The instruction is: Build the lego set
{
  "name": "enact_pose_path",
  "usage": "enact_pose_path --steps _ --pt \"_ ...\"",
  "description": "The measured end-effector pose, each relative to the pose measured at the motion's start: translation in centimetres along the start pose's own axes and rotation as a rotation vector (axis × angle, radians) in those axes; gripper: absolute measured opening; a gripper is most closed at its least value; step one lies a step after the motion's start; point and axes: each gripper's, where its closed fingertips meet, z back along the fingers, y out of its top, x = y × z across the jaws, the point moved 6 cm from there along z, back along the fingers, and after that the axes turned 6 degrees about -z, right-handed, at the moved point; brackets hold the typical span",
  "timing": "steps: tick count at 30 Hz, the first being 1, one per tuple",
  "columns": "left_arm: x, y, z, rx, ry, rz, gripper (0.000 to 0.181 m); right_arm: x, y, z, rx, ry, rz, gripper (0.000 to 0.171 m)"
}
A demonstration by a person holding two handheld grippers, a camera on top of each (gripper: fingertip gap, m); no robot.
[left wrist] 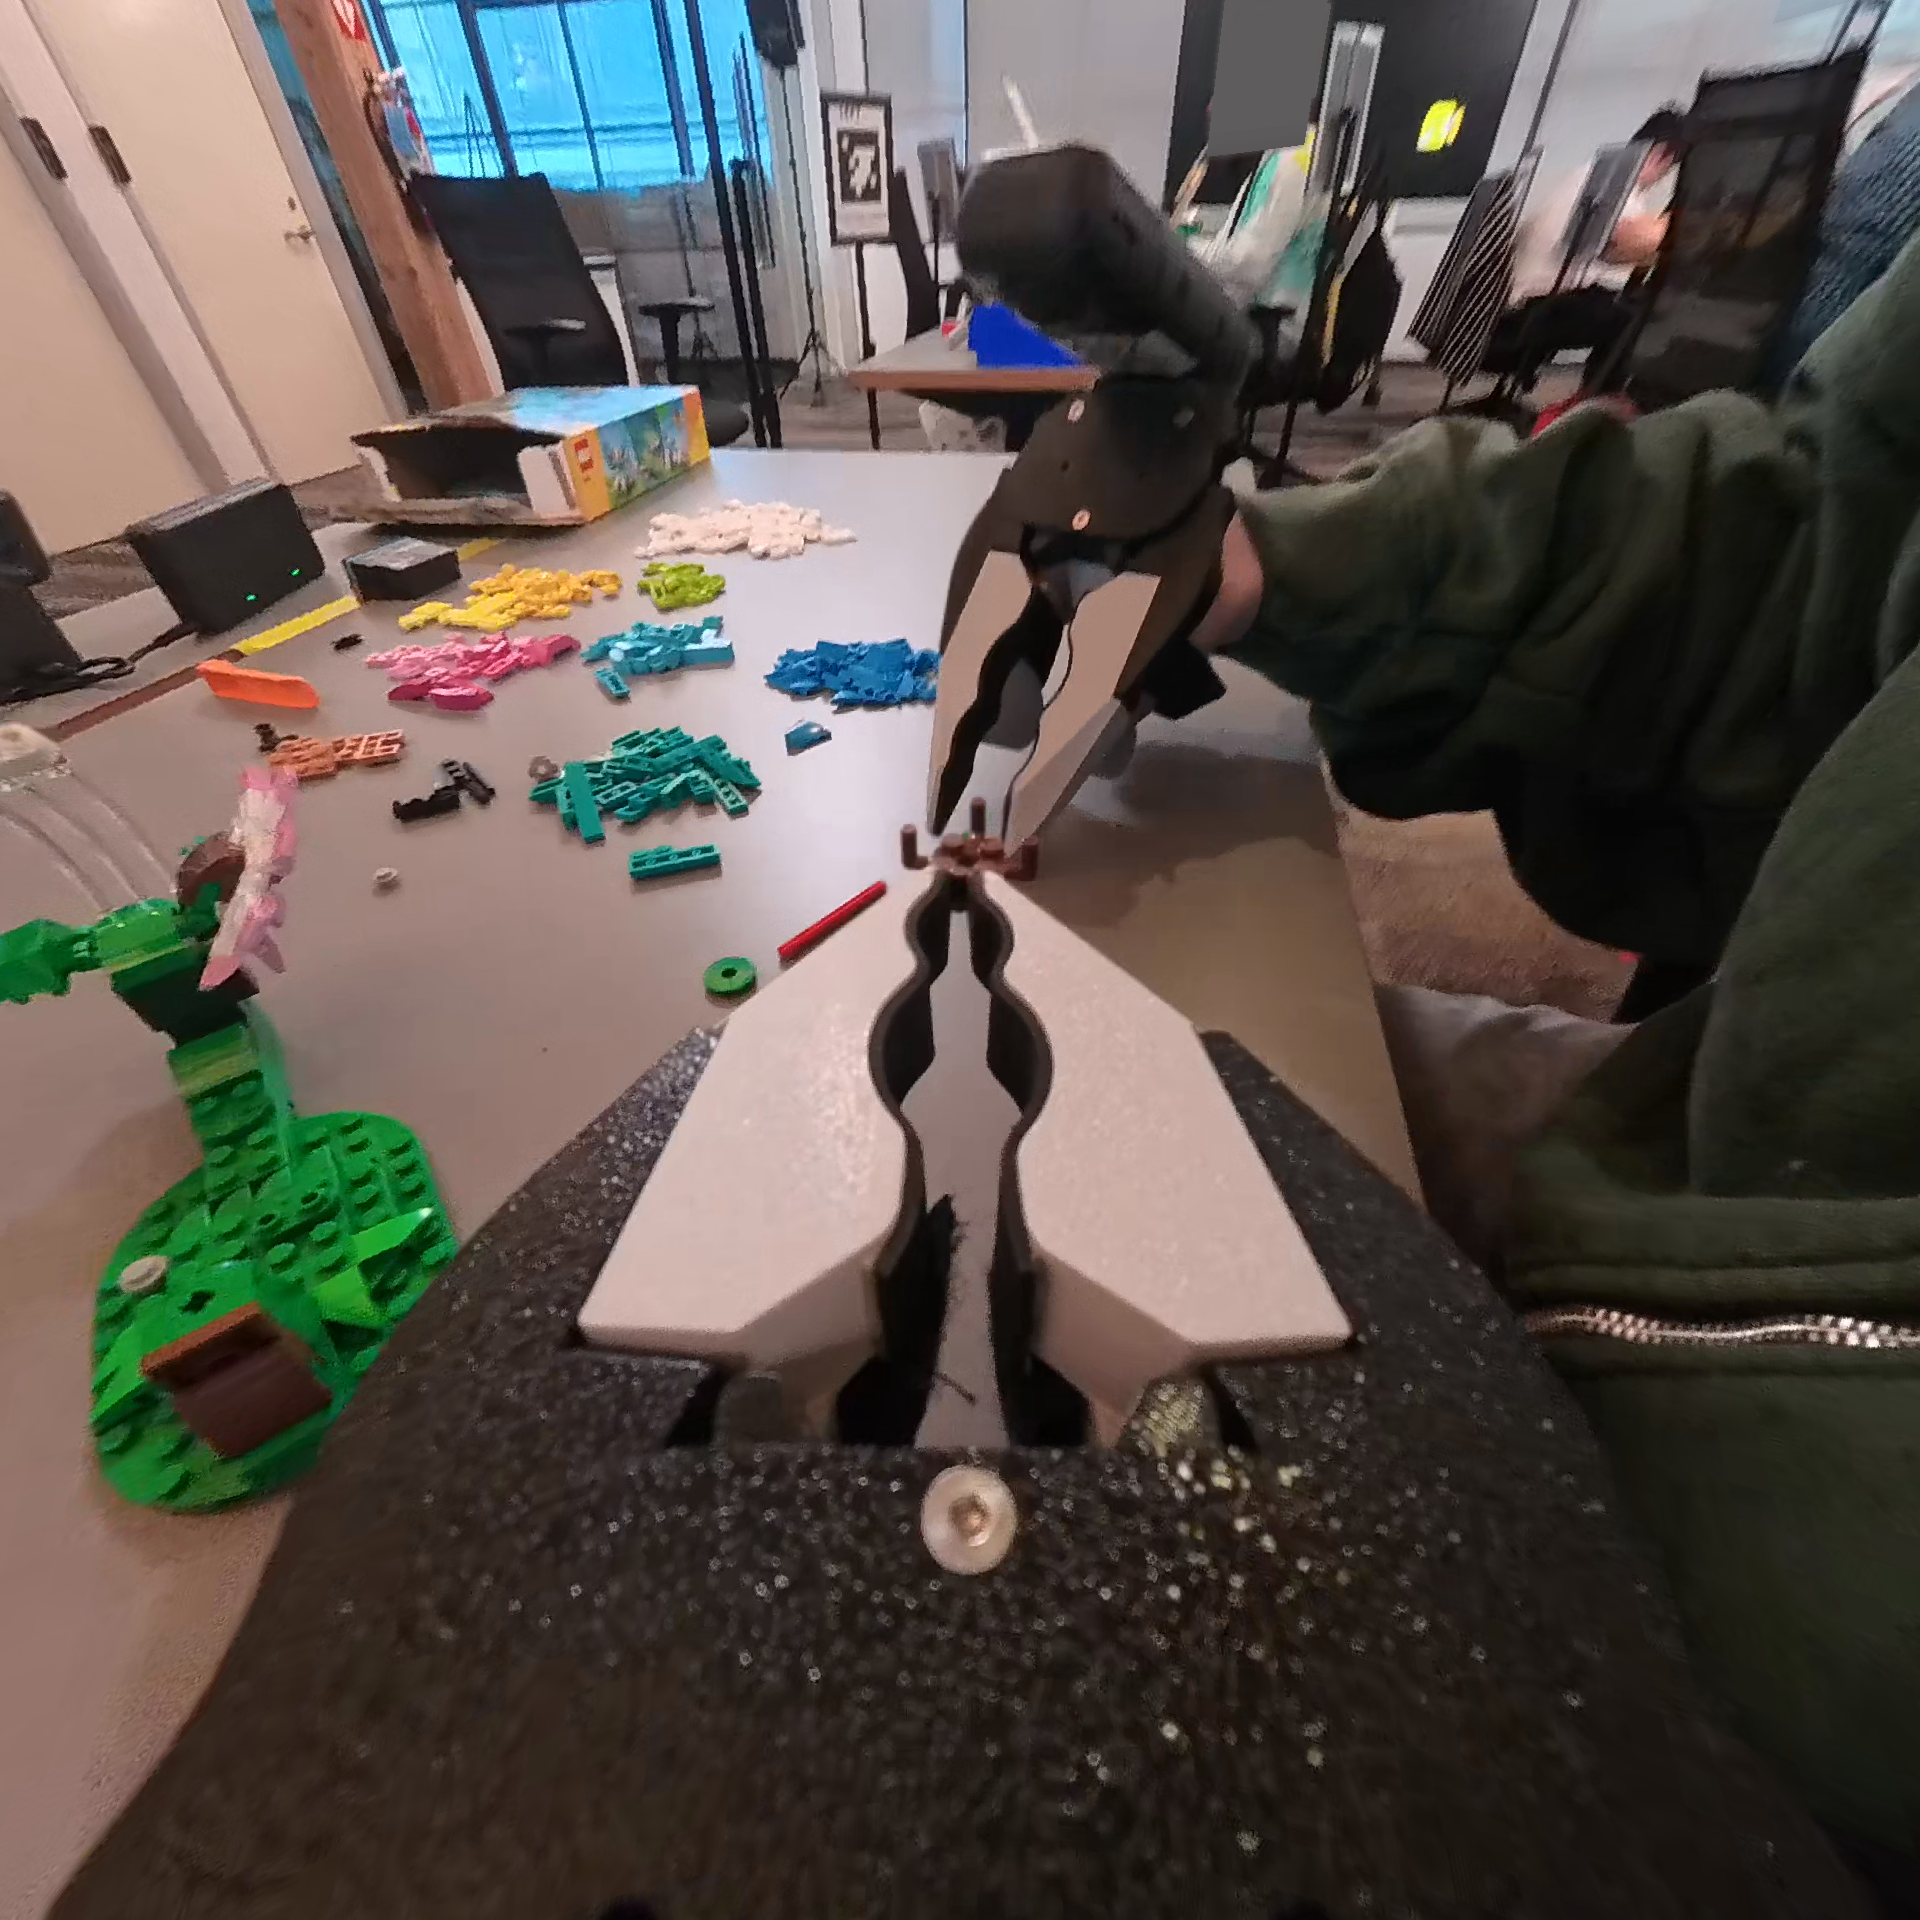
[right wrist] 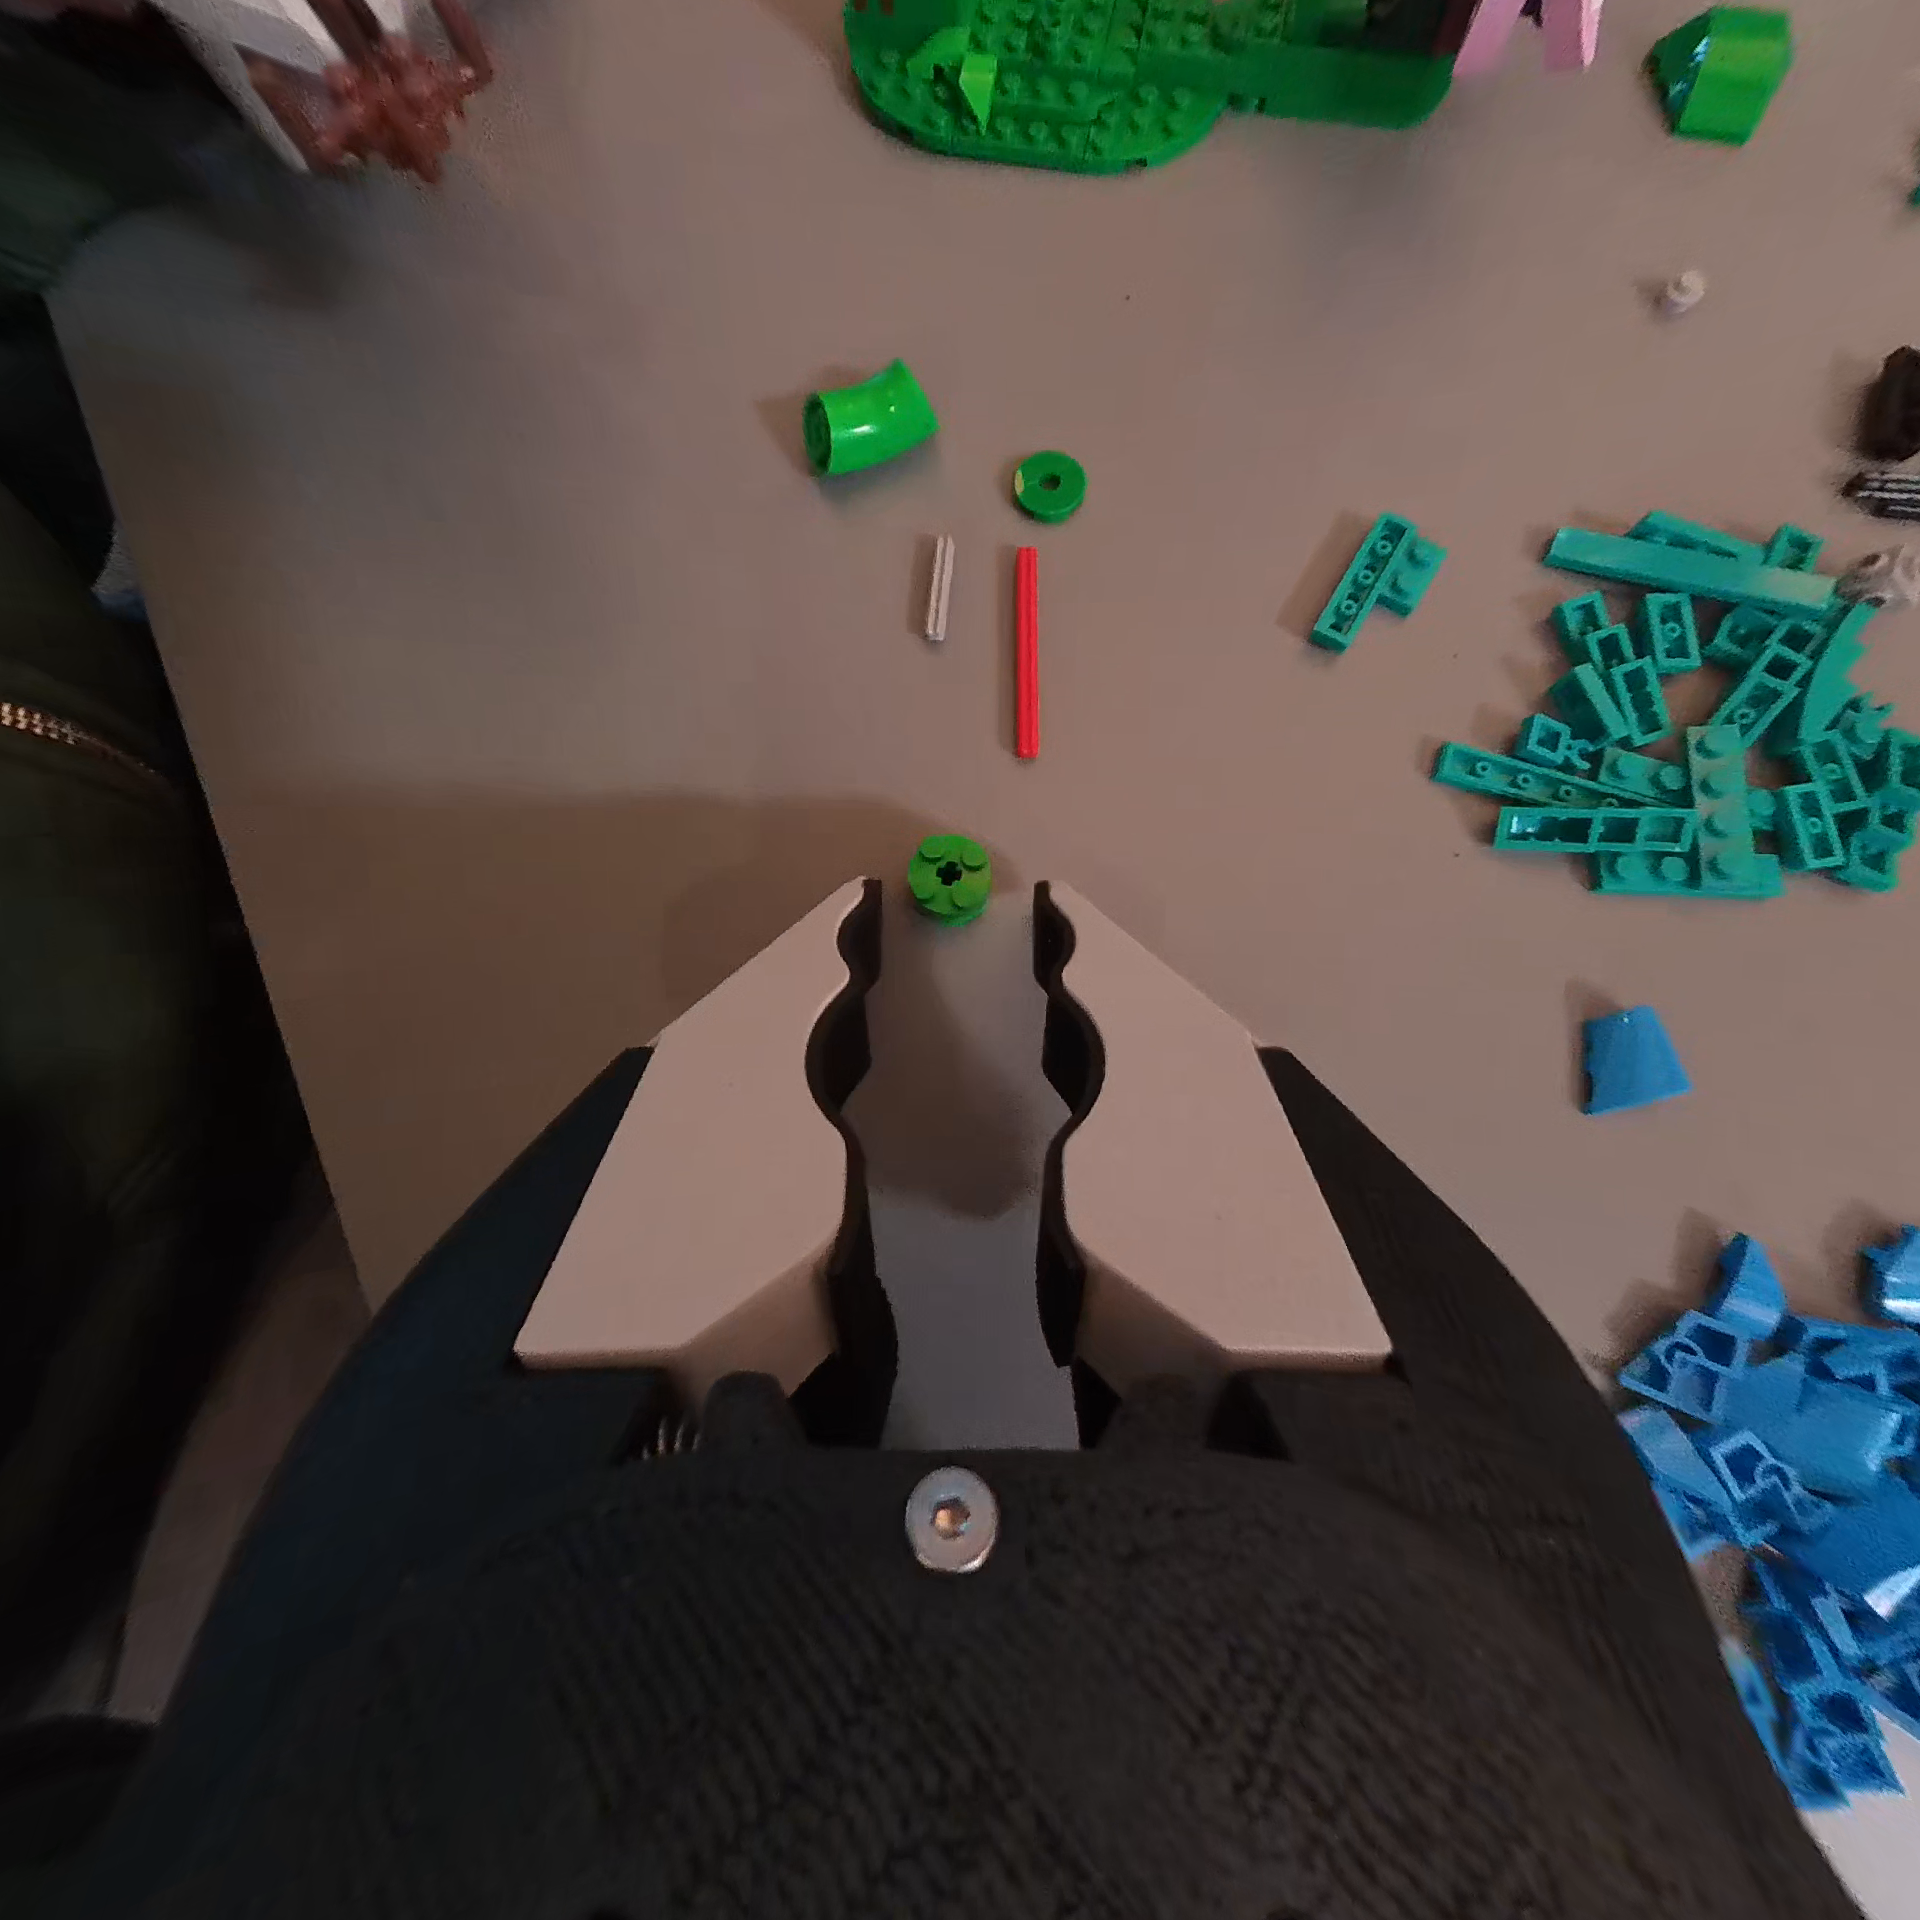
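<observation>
My left gripper point(left wrist: 961, 883) is shut on a small brown piece with upturned arms point(left wrist: 966, 854) and holds it above the table; this piece also shows blurred in the right wrist view point(right wrist: 400, 99). My right gripper point(right wrist: 956, 899) is open and empty, pointing down at the table. A green round brick point(right wrist: 948, 878) lies just ahead of and between its tips. In the left wrist view the right gripper point(left wrist: 982, 821) hangs right behind the brown piece. The green lego build point(left wrist: 260, 1247) with a pink flower stands at the left.
A red rod point(right wrist: 1027, 649), grey axle point(right wrist: 939, 587), green ring tile point(right wrist: 1049, 484) and green curved tube point(right wrist: 868, 419) lie ahead of the right gripper. Teal pile point(right wrist: 1704, 727) and blue pile point(right wrist: 1787, 1455) lie right. Lego box point(left wrist: 582, 447) stands far back. A green sleeve point(left wrist: 1558, 582) holds the right gripper.
</observation>
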Motion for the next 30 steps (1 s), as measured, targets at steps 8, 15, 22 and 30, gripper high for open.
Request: enact_pose_path --steps 8,15,22,30 --pt "0.0 0.2 0.3 0.053 0.022 -0.013 0.000 -0.6 0.1 -0.6 0.003 0.030 0.013 0.017" --pt "0.2 0.2 0.1 0.050 0.054 -0.067 0.000 -1.4 1.2 -0.6 0.035 0.021 0.038 0.015" --pt "-0.9 1.9 2.6 0.169 0.323 -0.214 0.000 -2.5 7.3 -0.6 0.135 0.043 0.150 0.015" --pt "-3.2 0.7 3.8 0.093 0.434 -0.141 0.000 -2.2 15.8 -3.4 0.200 0.074 0.475 0.015"
